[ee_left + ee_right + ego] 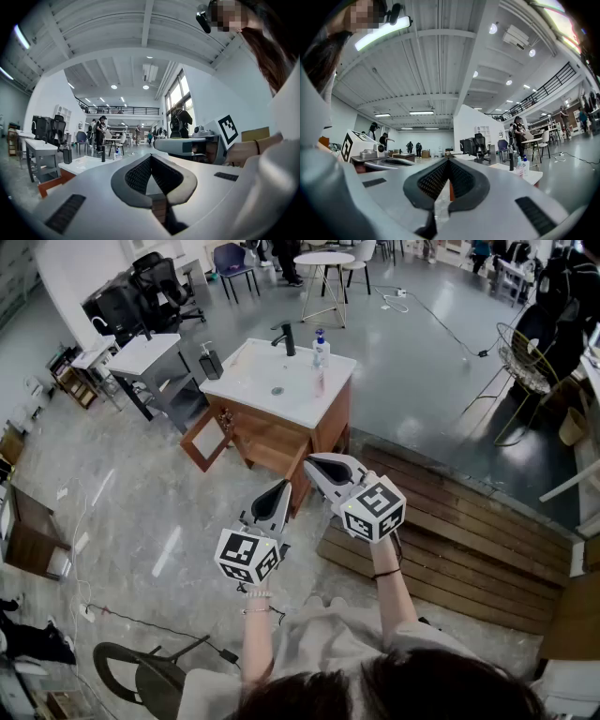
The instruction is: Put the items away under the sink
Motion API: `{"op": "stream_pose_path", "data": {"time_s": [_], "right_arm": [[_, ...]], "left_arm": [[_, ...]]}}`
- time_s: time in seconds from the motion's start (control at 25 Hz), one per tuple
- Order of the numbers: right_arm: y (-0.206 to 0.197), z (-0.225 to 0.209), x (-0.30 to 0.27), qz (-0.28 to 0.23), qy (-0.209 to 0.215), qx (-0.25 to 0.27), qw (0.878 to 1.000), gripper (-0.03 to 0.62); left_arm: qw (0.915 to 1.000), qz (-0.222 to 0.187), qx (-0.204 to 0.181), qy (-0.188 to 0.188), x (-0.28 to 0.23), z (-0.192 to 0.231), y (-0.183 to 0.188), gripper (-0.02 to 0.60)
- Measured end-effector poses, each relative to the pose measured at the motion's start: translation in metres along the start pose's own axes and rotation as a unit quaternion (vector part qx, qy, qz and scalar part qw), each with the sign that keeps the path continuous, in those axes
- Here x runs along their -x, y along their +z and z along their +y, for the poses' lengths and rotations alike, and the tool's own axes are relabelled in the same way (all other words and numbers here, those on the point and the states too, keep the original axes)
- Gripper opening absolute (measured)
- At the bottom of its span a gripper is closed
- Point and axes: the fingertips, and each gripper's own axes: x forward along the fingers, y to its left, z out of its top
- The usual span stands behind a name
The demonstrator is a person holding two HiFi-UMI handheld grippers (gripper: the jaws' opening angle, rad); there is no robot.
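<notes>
Off-task items I can log from here:
- one round white table (323, 259) at the far end, with a dark chair (231, 259) near it
- black office chairs (155, 282) by the left wall
- a white-topped desk (141, 354)
- wooden decking (469, 540) on the right
- a wire chair (523, 357)
- a cable (441, 320) trailing across the floor

Glossy grey floor (131, 521), wooden decking (469, 549), round white table (323, 257), black office chairs (155, 279)

Left gripper (151, 157), fingers (136, 176) together, empty
</notes>
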Motion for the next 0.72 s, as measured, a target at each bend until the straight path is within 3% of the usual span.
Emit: {"op": "stream_pose_path", "data": {"time_s": [0.72], "right_arm": [[-0.007,-0.011,0.003,0.0,-0.011,-0.018,1.0,0.015]], "left_arm": [[0.9997,-0.001,0.022,-0.006,-0.013,0.003,-0.006,0.002]]}}
